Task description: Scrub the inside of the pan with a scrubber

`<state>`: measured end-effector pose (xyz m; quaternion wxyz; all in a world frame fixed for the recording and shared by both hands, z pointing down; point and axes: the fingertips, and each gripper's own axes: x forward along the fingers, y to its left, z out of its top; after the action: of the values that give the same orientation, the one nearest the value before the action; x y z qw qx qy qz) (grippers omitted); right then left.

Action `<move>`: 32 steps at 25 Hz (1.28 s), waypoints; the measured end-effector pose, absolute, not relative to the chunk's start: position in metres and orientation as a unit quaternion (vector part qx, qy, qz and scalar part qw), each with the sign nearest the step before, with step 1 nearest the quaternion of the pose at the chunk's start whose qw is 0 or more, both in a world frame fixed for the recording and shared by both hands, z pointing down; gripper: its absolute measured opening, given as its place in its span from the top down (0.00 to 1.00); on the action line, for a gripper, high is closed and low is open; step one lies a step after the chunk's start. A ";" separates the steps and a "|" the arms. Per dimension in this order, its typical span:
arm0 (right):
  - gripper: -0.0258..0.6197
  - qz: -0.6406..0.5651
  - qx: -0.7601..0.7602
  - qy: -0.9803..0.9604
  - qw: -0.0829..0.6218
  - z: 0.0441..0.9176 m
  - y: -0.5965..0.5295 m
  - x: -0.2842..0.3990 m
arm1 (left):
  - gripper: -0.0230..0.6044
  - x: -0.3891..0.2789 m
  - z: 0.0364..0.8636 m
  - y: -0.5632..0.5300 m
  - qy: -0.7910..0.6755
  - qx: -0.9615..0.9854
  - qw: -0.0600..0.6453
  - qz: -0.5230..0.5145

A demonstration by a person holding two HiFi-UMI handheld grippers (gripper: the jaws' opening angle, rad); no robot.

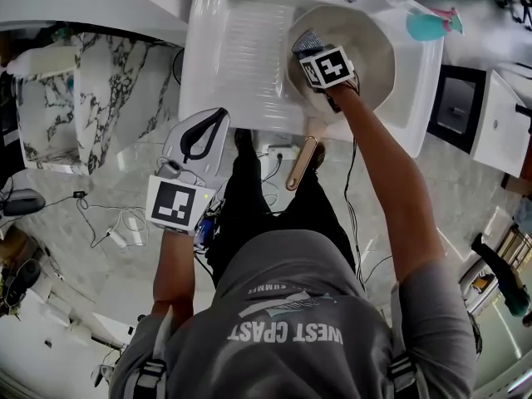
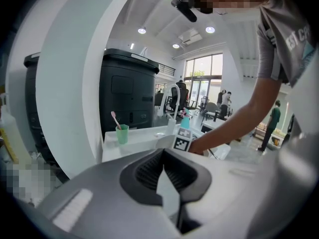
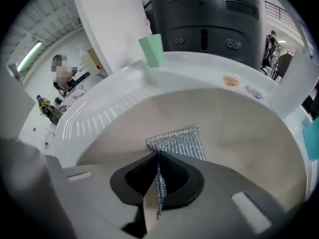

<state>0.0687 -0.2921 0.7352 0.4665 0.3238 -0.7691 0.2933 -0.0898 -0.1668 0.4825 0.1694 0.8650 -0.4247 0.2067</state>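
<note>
A beige pan (image 1: 366, 48) lies in the white sink's basin, its wooden handle (image 1: 303, 160) sticking out over the front edge toward me. My right gripper (image 1: 312, 52) reaches down into the pan, shut on a silver mesh scrubber (image 1: 306, 40). In the right gripper view the jaws (image 3: 158, 156) pinch the scrubber (image 3: 177, 142), whose free end lies against the pan's inner wall (image 3: 239, 128). My left gripper (image 1: 204, 135) hangs low in front of the sink over the floor. Its jaws (image 2: 164, 171) are shut with nothing between them.
The white sink (image 1: 241, 56) has a ribbed draining board left of the basin. A green cup (image 3: 151, 50) stands on its back rim, and a teal object (image 1: 428, 25) lies at the right rim. A marble-patterned unit (image 1: 91, 98) stands left. Cables (image 1: 108, 223) lie on the floor.
</note>
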 end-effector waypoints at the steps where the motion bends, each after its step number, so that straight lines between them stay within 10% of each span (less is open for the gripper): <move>1: 0.93 0.289 0.313 -0.773 0.471 0.735 -0.282 0.066 | 0.96 -0.089 0.482 -0.167 -0.424 0.866 0.168 0.206; 12: 0.93 0.287 0.224 -0.736 0.570 0.739 -0.215 0.119 | 0.96 -0.069 0.479 -0.173 -0.407 0.874 0.163 0.208; 32: 0.93 0.295 0.391 -0.690 0.534 0.754 -0.354 0.171 | 0.96 -0.082 0.489 -0.171 -0.414 0.868 0.173 0.212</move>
<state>0.1715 -0.3535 0.7541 0.5339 0.3906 -0.6896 0.2948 -0.0819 -0.1714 0.4891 0.1729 0.8683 -0.4137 0.2122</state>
